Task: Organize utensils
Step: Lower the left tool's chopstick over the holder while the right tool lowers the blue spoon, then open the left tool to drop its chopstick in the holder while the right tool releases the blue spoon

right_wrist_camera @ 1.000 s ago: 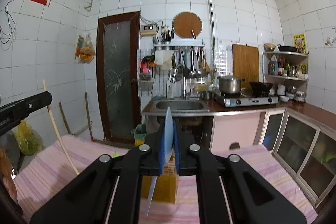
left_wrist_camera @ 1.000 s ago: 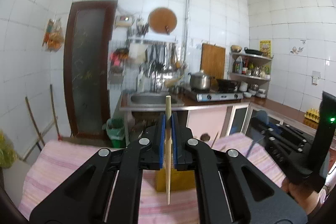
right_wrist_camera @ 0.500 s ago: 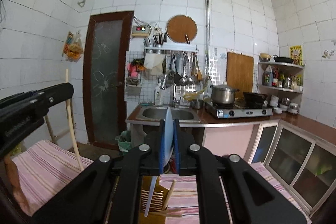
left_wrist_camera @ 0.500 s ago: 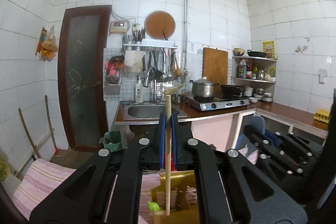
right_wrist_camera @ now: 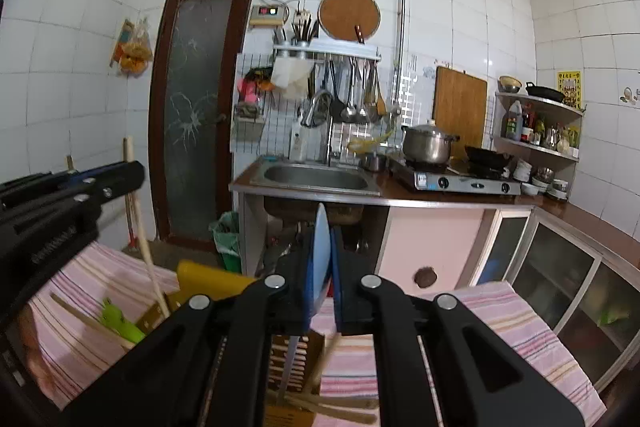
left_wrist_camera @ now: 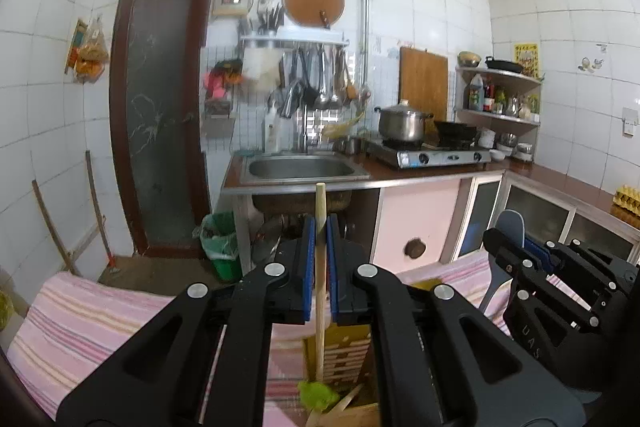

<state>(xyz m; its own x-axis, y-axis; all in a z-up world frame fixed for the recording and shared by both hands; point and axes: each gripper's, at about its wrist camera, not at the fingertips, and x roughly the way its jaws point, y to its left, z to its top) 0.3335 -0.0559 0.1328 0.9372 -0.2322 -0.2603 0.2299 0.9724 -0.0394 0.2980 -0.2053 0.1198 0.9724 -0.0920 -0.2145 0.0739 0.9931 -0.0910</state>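
My left gripper (left_wrist_camera: 319,247) is shut on a wooden chopstick (left_wrist_camera: 320,307) that stands upright, its lower end in the yellow slotted utensil holder (left_wrist_camera: 344,359) below. A green utensil (left_wrist_camera: 316,393) lies in the holder. My right gripper (right_wrist_camera: 322,259) is shut on a blue spoon (right_wrist_camera: 320,259), held upright with its thin handle (right_wrist_camera: 291,359) pointing down into the same holder (right_wrist_camera: 296,363). Wooden utensils (right_wrist_camera: 336,403) lie in the holder. The right gripper also shows at the right of the left wrist view (left_wrist_camera: 516,247); the left gripper shows at the left of the right wrist view (right_wrist_camera: 120,179).
The holder stands on a pink striped cloth (left_wrist_camera: 88,323). Beyond are a steel sink (right_wrist_camera: 320,177), a gas stove with a pot (right_wrist_camera: 428,145), hanging ladles, cabinets (right_wrist_camera: 560,275), a green bin (left_wrist_camera: 220,239) and a brown door (left_wrist_camera: 160,107).
Both views have tipped downward; the holder shows closer under both grippers. The chopstick's tip and the spoon's handle now reach lower into it.
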